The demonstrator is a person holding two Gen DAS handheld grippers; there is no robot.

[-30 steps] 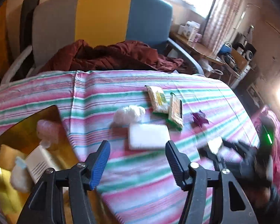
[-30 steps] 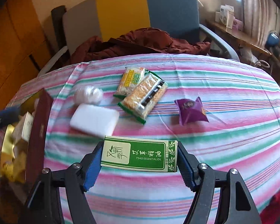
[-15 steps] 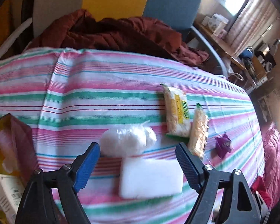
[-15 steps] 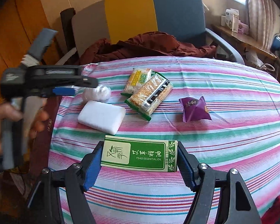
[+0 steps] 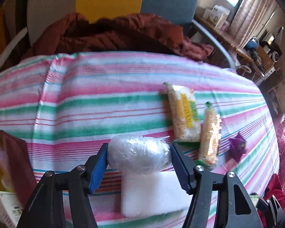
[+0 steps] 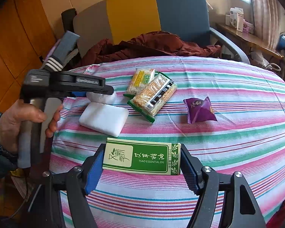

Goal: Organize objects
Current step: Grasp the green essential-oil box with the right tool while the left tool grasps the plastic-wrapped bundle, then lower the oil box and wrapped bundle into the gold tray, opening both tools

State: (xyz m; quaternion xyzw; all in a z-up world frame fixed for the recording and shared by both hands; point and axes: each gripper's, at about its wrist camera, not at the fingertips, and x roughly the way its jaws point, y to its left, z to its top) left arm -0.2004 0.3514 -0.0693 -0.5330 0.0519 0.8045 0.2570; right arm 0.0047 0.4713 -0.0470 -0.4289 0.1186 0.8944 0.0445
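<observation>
Since the earlier frame I had brought my left gripper (image 5: 138, 156) forward until its blue pads sat against both sides of the white ball wrapped in clear plastic (image 5: 139, 155), jaws closed on it just behind the white rectangular foam block (image 5: 153, 193) on the pink-and-green striped tablecloth (image 5: 96, 102). My right gripper (image 6: 141, 159) was clamped on the green essential-oil carton (image 6: 141, 158), held above the cloth near me. Two rice-cracker packets (image 6: 152, 95) and a purple sweet wrapper (image 6: 199, 110) lay beyond.
</observation>
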